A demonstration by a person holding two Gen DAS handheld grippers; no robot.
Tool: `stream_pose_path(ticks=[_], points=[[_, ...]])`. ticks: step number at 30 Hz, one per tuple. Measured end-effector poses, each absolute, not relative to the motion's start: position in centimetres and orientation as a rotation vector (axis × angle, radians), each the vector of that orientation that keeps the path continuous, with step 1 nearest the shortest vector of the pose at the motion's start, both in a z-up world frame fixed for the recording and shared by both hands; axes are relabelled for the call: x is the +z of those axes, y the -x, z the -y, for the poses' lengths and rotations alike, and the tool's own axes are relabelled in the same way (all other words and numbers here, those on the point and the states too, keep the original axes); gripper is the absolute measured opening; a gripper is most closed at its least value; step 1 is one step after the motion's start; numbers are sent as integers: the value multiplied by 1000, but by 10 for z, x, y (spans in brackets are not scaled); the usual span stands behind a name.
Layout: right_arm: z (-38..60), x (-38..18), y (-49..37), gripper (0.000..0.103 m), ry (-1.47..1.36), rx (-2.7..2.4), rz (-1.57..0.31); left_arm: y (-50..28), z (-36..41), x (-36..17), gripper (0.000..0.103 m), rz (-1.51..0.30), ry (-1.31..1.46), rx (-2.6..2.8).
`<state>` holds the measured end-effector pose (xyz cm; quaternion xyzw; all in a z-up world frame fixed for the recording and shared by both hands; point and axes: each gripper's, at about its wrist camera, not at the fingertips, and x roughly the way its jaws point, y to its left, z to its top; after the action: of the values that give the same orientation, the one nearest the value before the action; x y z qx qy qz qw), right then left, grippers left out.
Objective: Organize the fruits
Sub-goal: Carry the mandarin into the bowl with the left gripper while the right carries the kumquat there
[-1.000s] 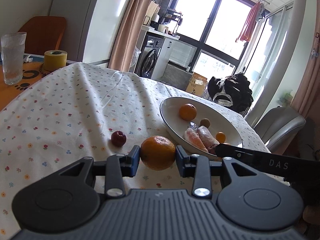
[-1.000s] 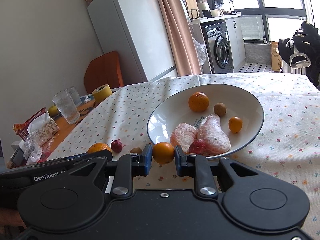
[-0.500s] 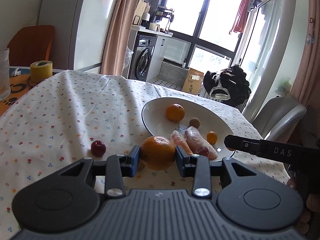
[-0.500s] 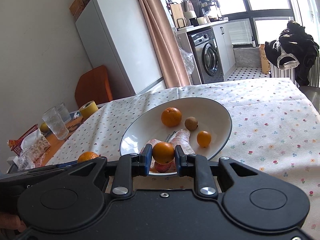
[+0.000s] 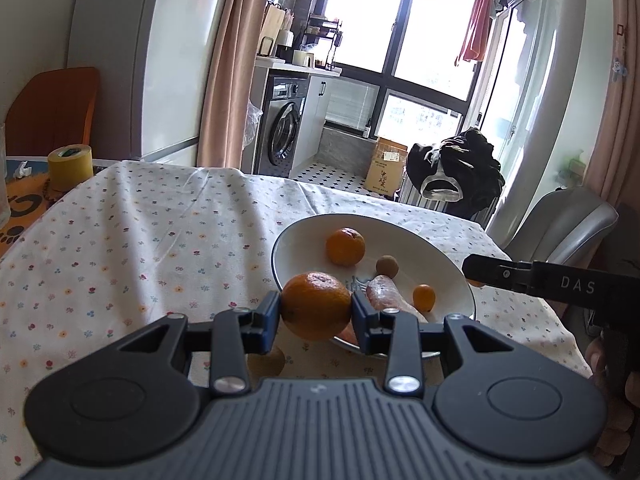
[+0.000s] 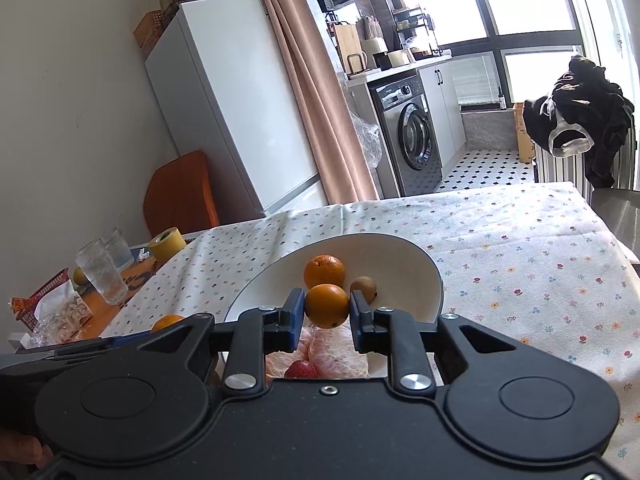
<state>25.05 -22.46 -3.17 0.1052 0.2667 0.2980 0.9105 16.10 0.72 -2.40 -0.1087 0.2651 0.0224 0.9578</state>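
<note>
Left fingers (image 5: 272,312) pinch a dimpled mandarin (image 5: 316,305); right fingers (image 6: 294,308) pinch a smooth orange (image 6: 327,305).

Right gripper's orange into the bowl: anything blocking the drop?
No barrier. The right gripper holds its small orange over the bowl, but peeled segments and a strawberry lie below.

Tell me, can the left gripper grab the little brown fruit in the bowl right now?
Probably not yet. The left gripper is already shut on a big orange, so its fingers are full. The small brown fruit lies uncovered in the bowl, so the way looks free once the orange is dropped.
</note>
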Motion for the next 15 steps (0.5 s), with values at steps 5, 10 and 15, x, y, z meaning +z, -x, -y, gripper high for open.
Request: stream_pose_path(ticks=[5, 10, 15], points=[[223, -30, -260, 22, -200, 618, -549, -172, -6, -20, 36, -535, 196, 41], [222, -31, -270, 22, -200, 612, -551, -184, -6, -17, 36, -536, 175, 39], [224, -44, -279, 28, -228, 599, -585, -199, -6, -20, 36, -558, 168, 34]])
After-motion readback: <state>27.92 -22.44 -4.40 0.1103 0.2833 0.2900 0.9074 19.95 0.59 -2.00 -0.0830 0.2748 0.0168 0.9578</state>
